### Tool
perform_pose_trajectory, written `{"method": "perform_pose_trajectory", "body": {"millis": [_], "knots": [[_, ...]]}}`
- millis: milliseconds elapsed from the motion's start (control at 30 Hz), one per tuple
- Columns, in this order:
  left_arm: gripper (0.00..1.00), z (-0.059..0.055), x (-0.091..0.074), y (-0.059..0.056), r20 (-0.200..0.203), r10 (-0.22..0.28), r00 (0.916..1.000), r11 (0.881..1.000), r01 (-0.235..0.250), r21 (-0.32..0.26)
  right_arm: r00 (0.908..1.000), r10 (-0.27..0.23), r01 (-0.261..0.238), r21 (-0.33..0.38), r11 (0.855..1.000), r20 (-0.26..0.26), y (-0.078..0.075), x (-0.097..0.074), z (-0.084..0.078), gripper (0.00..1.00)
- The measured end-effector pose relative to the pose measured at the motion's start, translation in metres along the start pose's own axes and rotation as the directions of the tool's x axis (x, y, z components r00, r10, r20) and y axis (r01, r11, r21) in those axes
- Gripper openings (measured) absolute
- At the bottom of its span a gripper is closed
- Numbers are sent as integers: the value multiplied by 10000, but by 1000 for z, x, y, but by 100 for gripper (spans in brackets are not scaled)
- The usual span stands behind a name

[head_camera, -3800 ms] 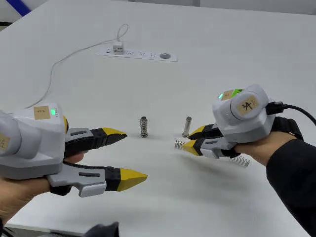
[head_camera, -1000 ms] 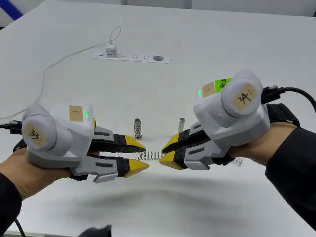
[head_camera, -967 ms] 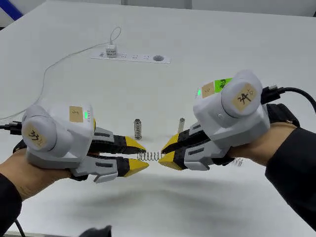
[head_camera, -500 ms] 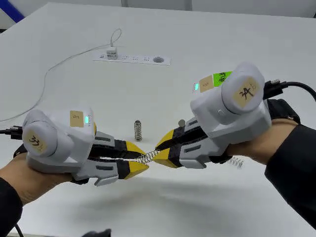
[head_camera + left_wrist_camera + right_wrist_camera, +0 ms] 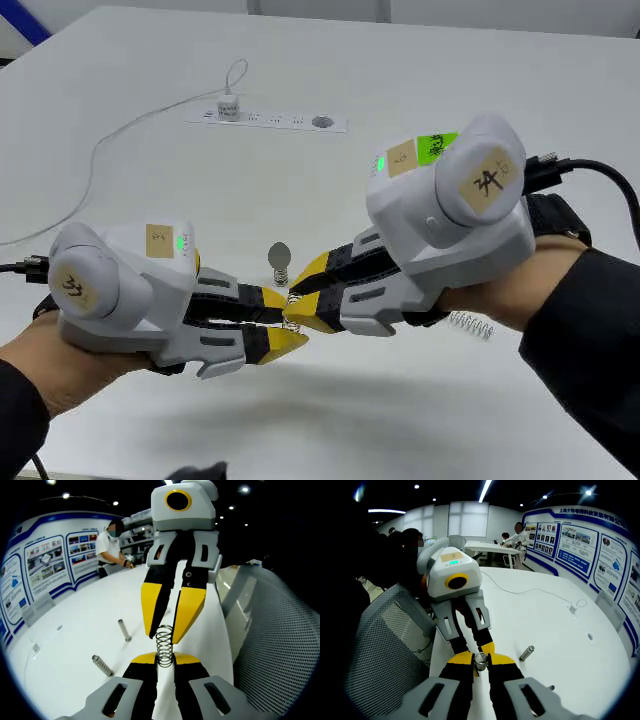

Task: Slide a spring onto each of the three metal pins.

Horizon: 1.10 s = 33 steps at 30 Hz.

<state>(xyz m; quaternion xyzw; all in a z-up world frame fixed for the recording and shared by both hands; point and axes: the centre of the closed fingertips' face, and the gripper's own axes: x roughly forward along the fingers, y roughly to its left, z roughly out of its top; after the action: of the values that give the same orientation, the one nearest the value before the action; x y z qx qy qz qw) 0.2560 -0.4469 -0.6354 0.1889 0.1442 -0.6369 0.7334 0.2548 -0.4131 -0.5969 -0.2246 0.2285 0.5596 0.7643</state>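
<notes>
Springs [image 5: 470, 325] three, pins [image 5: 123, 630] two

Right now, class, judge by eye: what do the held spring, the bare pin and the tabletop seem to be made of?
Spring: thin wire, probably steel; bright grey, glinting coils.
Bare pin: solid metal, likely steel; dull silver sheen.
Tabletop: smooth white surface, perhaps laminate or painted board; faint reflections, exact material unclear.

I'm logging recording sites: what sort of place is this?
Probably a company showroom or exhibition hall: blue-framed display panels line the wall, and there is a large white table and a mesh office chair.
</notes>
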Motion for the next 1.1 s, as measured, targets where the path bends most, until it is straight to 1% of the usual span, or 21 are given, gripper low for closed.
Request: {"method": "perform_pose_trajectory", "body": {"millis": [100,167,333,467,600,733,867,933,1100], "knots": [[11,1,0,1,105,13,9999,10000,-12,-75,10000,24,-24,38,10000,67,0,1,1,12],[11,3,-1,1,322,5,9995,9995,5,-319,10000,-30,30,12,10000,56,-1,2,1,12],[11,3,-3,4,457,95,9989,9984,-70,-555,9999,-94,92,99,9999,128,-3,2,1,12],[11,3,-3,5,491,121,9987,9979,-90,-636,9997,-136,133,136,9998,186,-4,2,1,12],[11,4,-2,5,531,127,9985,9975,-89,-698,9996,-158,158,20,9999,248,-4,3,3,12],[12,3,-2,4,464,99,9989,9973,-65,-733,9997,-146,143,115,9998,219,-4,2,2,12],[18,0,-2,4,357,104,9993,9967,-75,-805,9993,-236,230,192,9996,292,-7,0,3,12],[18,0,-2,4,373,105,9992,9966,-74,-817,9992,-277,270,232,9994,301,-9,-2,2,12],[24,0,-5,7,467,204,9987,9939,-152,-1093,9986,-438,427,384,9984,298,-15,-6,0,12]]}}
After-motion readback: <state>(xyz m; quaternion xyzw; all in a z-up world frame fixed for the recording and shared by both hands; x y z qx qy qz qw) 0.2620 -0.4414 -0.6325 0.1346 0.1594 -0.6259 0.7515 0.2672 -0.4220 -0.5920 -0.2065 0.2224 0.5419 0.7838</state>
